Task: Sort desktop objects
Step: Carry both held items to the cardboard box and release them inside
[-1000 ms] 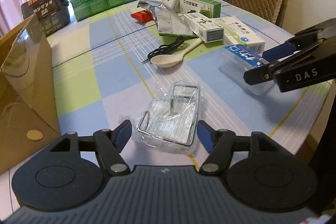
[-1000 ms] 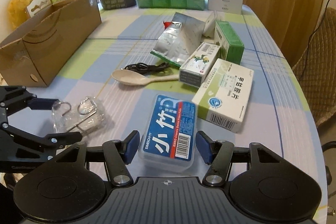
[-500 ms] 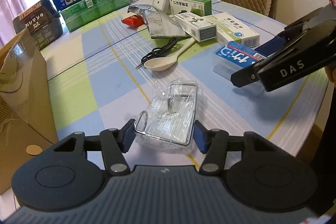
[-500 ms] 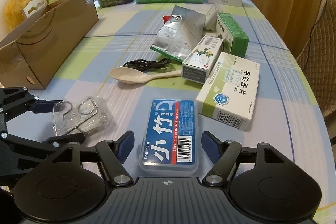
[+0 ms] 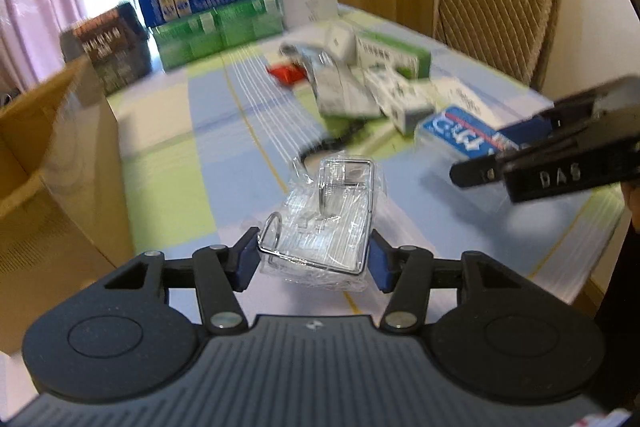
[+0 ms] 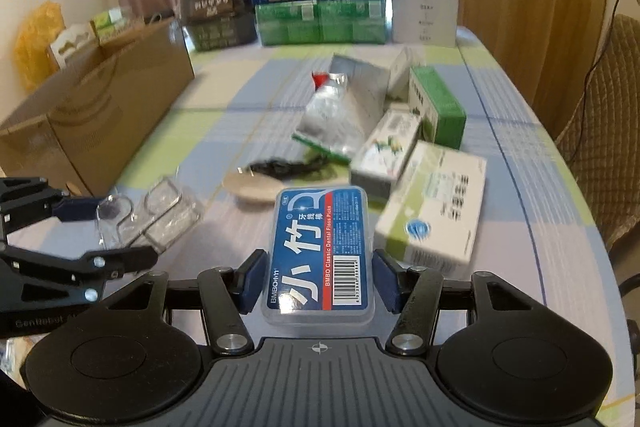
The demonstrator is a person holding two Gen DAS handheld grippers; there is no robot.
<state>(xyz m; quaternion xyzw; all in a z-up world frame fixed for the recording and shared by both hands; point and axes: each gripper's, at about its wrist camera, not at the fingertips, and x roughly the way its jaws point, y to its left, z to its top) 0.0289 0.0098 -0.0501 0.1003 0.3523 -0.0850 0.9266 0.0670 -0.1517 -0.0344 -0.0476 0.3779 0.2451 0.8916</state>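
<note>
Left wrist: cardboard box (image 5: 60, 163) interior unseen.

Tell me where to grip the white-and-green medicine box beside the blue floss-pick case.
Grip the white-and-green medicine box across its long side faces, coming from above. It lies flat, and the blue floss-pick case and another small carton crowd it.

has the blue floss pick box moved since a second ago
Yes. The floss pick box is lifted off the table, now overlapping the spoon in the right wrist view, clamped in the right tongs.
</note>
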